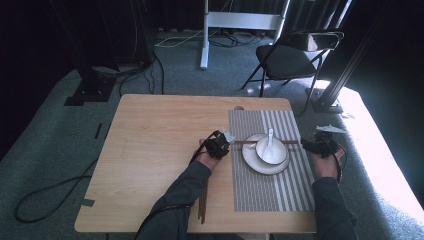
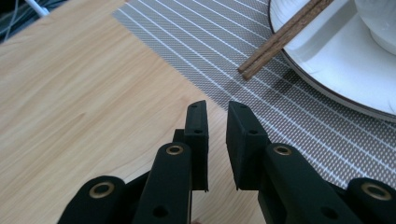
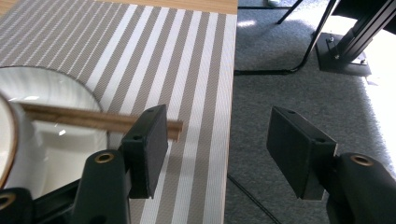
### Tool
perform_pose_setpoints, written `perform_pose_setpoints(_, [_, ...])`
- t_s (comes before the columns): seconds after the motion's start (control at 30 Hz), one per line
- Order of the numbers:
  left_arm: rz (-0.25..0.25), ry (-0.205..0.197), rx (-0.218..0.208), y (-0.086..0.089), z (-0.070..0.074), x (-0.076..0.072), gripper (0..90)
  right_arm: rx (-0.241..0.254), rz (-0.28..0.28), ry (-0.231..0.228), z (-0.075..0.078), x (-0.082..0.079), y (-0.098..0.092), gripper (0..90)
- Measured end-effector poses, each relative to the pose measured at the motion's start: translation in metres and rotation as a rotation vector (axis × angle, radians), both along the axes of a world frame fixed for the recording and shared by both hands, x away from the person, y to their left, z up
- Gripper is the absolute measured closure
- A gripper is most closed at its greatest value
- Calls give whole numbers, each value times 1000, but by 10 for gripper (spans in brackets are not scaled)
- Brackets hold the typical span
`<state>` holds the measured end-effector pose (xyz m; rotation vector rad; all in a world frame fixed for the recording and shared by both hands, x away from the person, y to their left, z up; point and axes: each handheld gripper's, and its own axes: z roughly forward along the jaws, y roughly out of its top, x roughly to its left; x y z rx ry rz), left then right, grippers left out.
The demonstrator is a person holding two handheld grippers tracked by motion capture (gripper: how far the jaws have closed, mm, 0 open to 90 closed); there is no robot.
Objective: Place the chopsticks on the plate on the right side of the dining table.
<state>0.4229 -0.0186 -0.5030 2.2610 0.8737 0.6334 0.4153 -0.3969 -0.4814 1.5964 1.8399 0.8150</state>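
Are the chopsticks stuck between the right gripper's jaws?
No, in the right gripper view the right gripper has wide-open jaws with nothing between them, and the chopsticks lie across the plate.

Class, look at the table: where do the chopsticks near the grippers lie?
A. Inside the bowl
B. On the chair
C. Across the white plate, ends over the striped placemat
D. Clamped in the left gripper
C: the chopsticks rest across the white plate, ends reaching over the striped placemat.
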Motion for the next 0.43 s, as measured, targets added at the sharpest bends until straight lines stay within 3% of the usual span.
perform_pose_setpoints(0.23, [20,-9,-5,25,5,-9,787,17,27,-40,-4,-36,2,379])
perform_pose_setpoints(0.3, [20,-9,-5,25,5,-9,787,12,33,-48,-4,-41,2,379])
perform_pose_setpoints(0.33, [30,-7,-10,36,6,-12,787,16,45,-70,-3,-55,5,377])
perform_pose_setpoints(0.37, [35,-5,-9,40,6,-13,787,16,45,-70,-3,-55,5,377])
perform_pose_setpoints(0.4, [43,-6,-13,50,6,-17,780,11,61,-90,0,-70,9,375])
perform_pose_setpoints(0.43, [43,-6,-13,50,6,-17,775,11,61,-90,0,-70,9,375])
